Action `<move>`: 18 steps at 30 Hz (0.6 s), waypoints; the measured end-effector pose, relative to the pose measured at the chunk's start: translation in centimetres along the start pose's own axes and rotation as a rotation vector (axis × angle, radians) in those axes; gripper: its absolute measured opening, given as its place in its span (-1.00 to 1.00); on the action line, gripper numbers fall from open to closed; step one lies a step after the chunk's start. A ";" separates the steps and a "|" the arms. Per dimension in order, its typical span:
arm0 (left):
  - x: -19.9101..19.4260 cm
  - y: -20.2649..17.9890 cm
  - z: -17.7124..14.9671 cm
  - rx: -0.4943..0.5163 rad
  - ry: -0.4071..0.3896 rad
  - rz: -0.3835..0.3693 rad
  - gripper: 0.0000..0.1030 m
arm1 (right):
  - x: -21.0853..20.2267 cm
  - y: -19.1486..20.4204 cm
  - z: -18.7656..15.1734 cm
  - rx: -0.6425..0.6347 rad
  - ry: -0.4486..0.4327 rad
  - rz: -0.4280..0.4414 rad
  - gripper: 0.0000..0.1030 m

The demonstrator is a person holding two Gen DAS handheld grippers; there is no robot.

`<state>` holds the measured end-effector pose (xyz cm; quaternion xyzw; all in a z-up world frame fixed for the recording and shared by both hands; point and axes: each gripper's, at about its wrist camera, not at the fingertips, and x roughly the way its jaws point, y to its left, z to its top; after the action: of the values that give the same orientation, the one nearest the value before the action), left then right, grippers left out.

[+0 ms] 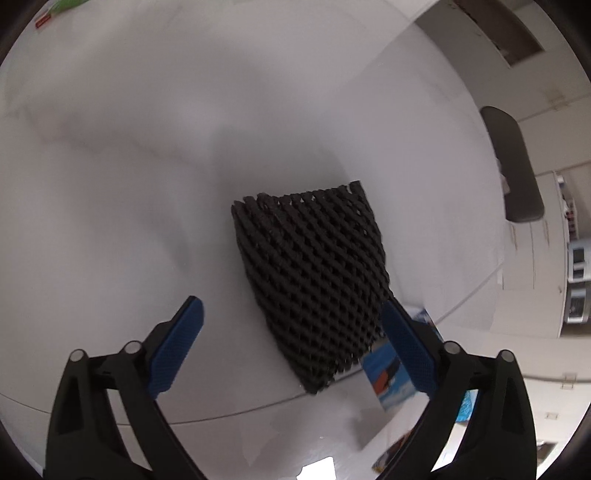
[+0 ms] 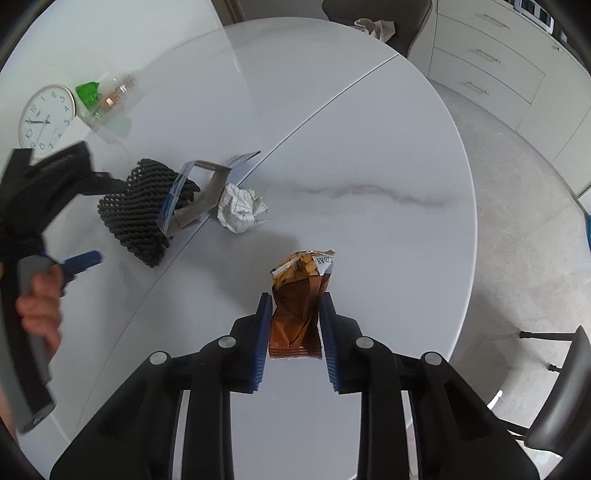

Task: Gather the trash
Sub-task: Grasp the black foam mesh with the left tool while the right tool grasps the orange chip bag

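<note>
On the white round table [image 2: 369,147], my right gripper [image 2: 295,306] is shut on a crinkled brown snack wrapper [image 2: 295,317]; both blue pads press its sides and its torn top sticks out ahead. A black foam net sleeve [image 1: 314,273] lies on the table between the tips of my open left gripper [image 1: 291,304], and neither pad touches it. The right wrist view shows the net [image 2: 144,210] at the left, with the left gripper [image 2: 109,219] held by a hand over it. A crumpled paper ball [image 2: 240,208] and a bent blue-and-grey cardboard pack [image 2: 199,192] lie beside the net.
A clear plastic pack with a green piece [image 2: 107,96] and a white clock [image 2: 46,118] sit at the far left. The blue pack [image 1: 391,376] lies under the net's near corner. Chairs [image 2: 376,22] [image 2: 561,398] stand around the table, with drawers [image 2: 487,66] beyond.
</note>
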<state>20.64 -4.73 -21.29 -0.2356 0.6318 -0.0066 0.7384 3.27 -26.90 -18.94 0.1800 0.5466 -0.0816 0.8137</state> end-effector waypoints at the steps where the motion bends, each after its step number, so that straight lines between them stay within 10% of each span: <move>1: 0.2 0.0 0.1 -0.013 0.006 -0.003 0.59 | -0.2 -0.2 0.0 0.003 -0.003 0.009 -0.64; 8: 0.7 0.7 0.5 -0.089 0.019 -0.027 -0.48 | -0.9 -0.3 0.3 0.009 -0.014 0.033 -0.65; 18: -1.2 1.5 1.1 -0.004 -0.021 -0.053 -0.74 | -1.6 -0.6 0.1 -0.051 -0.036 0.073 -0.57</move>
<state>20.97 -2.70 -20.57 -0.2537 0.6177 -0.0226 0.7440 2.53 -27.57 -17.55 0.1774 0.5271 -0.0409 0.8301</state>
